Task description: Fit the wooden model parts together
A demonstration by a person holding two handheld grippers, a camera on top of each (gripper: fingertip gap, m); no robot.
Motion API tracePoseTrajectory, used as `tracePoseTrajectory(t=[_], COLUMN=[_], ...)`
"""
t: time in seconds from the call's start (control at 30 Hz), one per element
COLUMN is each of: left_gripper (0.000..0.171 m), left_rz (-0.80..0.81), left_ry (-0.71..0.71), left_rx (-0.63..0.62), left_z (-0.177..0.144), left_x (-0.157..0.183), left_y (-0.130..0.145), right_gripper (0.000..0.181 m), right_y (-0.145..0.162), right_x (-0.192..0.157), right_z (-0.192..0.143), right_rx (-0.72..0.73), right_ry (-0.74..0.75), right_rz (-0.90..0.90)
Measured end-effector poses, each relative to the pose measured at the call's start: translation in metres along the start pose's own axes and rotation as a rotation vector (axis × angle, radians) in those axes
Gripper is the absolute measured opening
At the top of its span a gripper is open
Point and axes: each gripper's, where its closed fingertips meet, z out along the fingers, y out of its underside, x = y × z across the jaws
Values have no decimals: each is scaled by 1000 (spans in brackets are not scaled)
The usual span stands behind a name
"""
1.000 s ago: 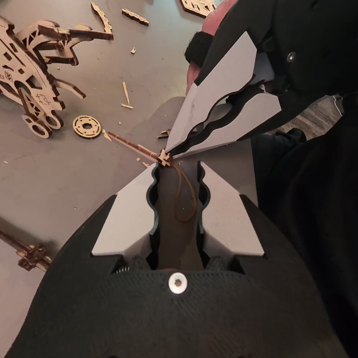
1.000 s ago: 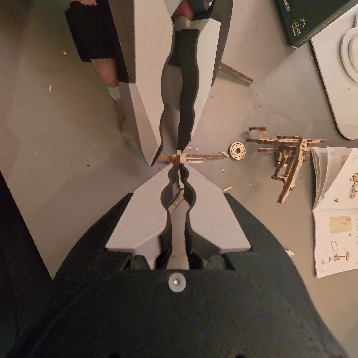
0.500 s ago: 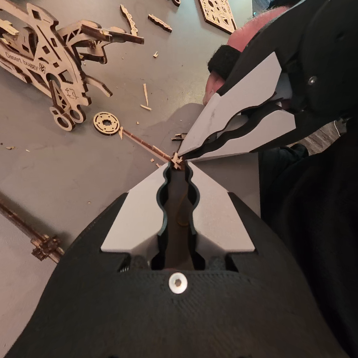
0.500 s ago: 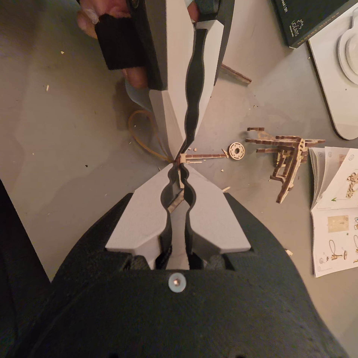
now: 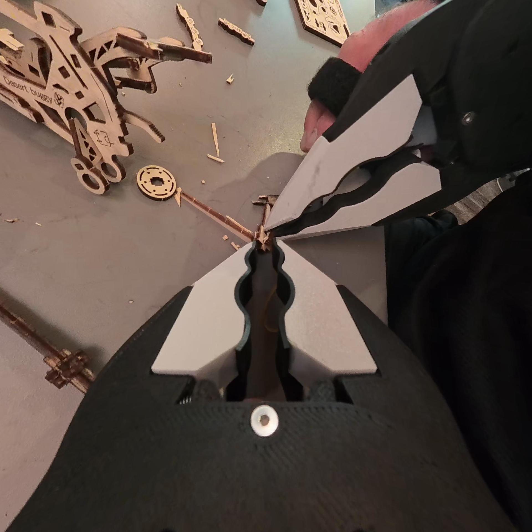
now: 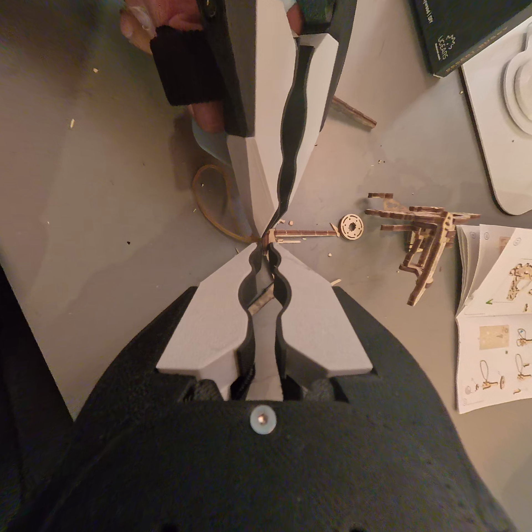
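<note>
Right now both grey-fingered tools, left tool (image 5: 263, 244) & right tool (image 6: 266, 250), are clamping tip-to-tip on the small pale wooden cross-shaped joint piece (image 5: 262, 238) w/ its thin wooden rod (image 6: 305, 232), just above the grey table (image 5: 100, 273), probably to steady the tiny fit.

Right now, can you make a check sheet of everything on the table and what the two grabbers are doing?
Surface: grey table, dusted with wood chips.
Job's things: small cross-shaped piece on a thin wooden rod; buggy model; wheel disc.
Clutter: rubber band, booklet, dark box, parts sheet.
Grippers: left gripper and right gripper both pinch the piece.
Cables: nothing seen.
Surroundings: white board.
</note>
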Motion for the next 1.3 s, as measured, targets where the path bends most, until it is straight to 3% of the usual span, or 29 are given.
tracePoseTrajectory(t=[0.37,0.63,1.3], left_gripper=[16,12,11], left_rz=[-22,-60,-60], left_ry=[45,60,52], left_rx=[0,-3,0], left_z=[-1,0,0], left_x=[3,1,0], left_y=[0,-1,-1], right_gripper=[0,0,1], right_y=[1,2,3], right_x=[3,3,4], right_z=[1,1,1], right_rx=[-3,-33,-50], right_ry=[56,117,144], right_rz=[-155,-257,-247])
